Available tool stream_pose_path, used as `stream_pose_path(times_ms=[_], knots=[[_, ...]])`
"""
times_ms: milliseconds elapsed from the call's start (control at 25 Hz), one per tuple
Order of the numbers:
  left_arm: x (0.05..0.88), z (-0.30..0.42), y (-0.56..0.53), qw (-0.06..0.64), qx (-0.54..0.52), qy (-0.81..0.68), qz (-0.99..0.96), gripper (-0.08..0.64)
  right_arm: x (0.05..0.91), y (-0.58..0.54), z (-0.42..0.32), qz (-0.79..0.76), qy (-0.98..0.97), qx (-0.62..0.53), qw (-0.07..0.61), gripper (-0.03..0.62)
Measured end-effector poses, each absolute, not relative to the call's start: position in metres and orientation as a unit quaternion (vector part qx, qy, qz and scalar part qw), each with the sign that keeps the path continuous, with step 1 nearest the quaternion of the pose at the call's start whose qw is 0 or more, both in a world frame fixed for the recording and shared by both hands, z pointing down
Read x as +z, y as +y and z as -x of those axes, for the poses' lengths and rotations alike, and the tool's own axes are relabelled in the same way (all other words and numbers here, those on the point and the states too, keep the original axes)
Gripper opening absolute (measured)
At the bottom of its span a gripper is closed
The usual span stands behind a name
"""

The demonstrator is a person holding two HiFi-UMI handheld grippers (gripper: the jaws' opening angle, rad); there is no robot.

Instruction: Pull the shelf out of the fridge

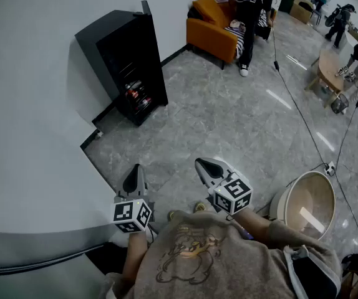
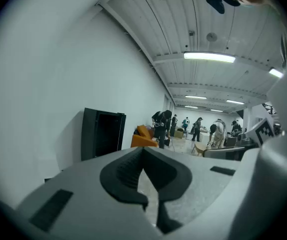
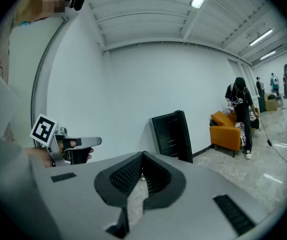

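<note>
I have the left gripper (image 1: 136, 172) and right gripper (image 1: 205, 167) near me, fingers of both pressed together on nothing. The fridge (image 1: 129, 61) stands far left against the wall (image 1: 29, 104); I cannot pick out its shelf in the dark interior.

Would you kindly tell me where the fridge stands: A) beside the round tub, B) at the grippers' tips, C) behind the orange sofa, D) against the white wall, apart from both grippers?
D: the fridge stands at the wall, with floor between it and the left gripper and right gripper.
</note>
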State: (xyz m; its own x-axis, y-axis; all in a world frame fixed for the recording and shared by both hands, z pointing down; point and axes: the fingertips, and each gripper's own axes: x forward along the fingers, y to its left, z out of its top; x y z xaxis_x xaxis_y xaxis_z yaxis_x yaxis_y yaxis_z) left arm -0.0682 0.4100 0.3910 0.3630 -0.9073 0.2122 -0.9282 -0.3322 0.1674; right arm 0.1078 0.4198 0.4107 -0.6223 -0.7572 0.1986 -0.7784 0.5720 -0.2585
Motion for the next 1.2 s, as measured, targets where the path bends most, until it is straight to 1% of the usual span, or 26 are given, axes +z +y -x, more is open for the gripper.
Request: stream_pose_path(times_ms=[280,520,840,1200], knots=[[0.389,0.069,0.412,0.132,0.041,-0.557,-0.819,0.006,0.411,0.420,-0.103,-0.432,-0.886,0.162,0.033,0.020],[0.394,0.087,0.417,0.130,0.046,-0.554,-0.821,0.006,0.409,0.417,-0.088,-0.430,-0.885,0.181,0.001,0.021],[0.402,0.103,0.412,0.131,0.039,-0.547,-0.826,0.006,0.412,0.418,-0.069,-0.437,-0.882,0.173,0.007,0.021],[0.413,0.120,0.376,0.126,0.033,-0.554,-0.823,0.006,0.417,0.380,-0.040,-0.427,-0.892,0.149,0.005,0.021]])
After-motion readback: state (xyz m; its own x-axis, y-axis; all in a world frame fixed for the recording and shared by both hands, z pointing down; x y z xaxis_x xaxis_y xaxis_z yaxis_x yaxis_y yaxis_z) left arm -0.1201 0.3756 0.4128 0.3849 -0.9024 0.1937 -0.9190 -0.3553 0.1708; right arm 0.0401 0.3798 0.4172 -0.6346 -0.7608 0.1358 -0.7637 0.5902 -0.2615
